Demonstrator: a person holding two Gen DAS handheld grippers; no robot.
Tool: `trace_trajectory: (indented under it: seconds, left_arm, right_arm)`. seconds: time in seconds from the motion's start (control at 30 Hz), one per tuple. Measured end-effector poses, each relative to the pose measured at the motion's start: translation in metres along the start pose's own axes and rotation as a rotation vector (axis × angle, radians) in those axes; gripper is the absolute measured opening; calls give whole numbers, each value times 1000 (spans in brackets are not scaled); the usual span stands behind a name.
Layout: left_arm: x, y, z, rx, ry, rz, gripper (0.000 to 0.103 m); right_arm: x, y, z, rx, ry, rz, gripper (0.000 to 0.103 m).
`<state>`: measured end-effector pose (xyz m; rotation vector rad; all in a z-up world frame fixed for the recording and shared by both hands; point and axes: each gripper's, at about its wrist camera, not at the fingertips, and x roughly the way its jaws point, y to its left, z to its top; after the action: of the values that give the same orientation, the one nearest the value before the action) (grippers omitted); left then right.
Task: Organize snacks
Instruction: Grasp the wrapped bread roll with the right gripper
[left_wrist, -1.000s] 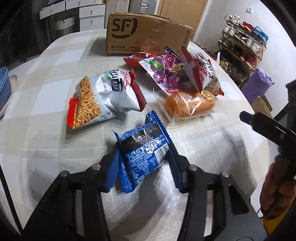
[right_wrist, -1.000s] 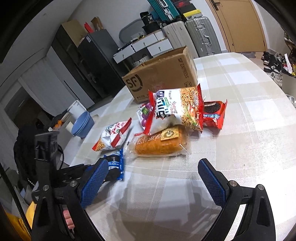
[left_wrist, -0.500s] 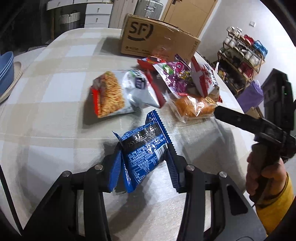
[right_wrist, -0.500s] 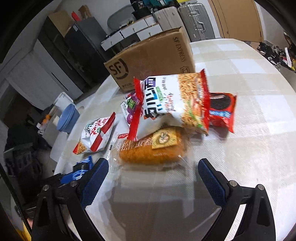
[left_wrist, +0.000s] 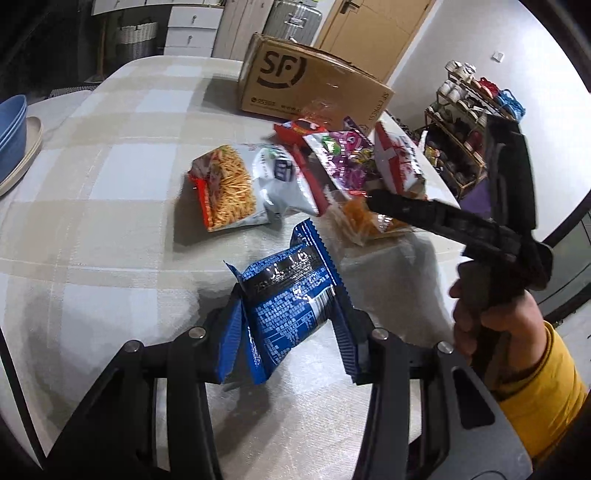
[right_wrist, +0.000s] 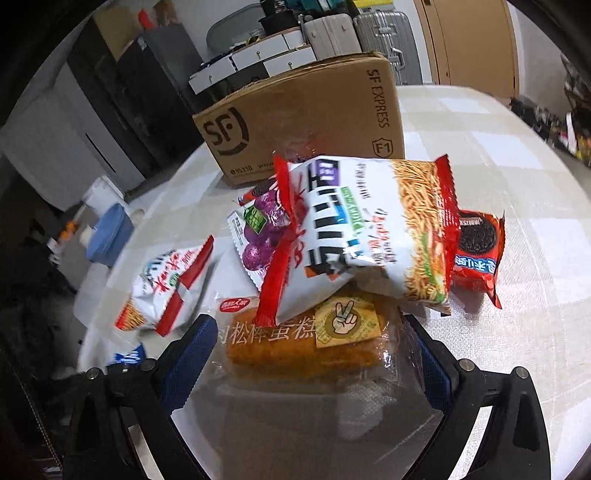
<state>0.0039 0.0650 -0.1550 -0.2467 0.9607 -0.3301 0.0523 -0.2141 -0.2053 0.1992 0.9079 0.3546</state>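
My left gripper (left_wrist: 288, 332) is shut on a blue snack packet (left_wrist: 288, 299) and holds it over the table. My right gripper (right_wrist: 306, 354) is open, its jaws on either side of a clear-wrapped orange cake (right_wrist: 306, 343), not closed on it. A white and red noodle-snack bag (right_wrist: 369, 236) leans on the cake. A purple candy bag (right_wrist: 255, 236), a red cookie packet (right_wrist: 476, 251) and a small white and red bag (right_wrist: 166, 288) lie around it. The right gripper (left_wrist: 384, 201) shows in the left wrist view, over the cake (left_wrist: 365, 221).
An SF cardboard box (left_wrist: 314, 85) stands behind the snacks on the checked tablecloth (left_wrist: 110, 177). Blue bowls (left_wrist: 11, 129) sit at the left edge. A shoe rack (left_wrist: 469, 122) stands beyond the right table edge.
My right gripper has moved forward to the pile and now straddles the cake. My left gripper still holds the blue packet and has shifted a little.
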Motion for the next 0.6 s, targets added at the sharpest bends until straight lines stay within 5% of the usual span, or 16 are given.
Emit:
trace_trajectory:
  seconds: [0.43,0.6]
  left_arm:
    - [0,-3,-1,6,10,6,42]
    - [-1,-4,-1,8,14,16,42]
  right_arm:
    - [-21,-15,-14,32,-54,70,59]
    - [-31,-18,-26,42,-29,110,52]
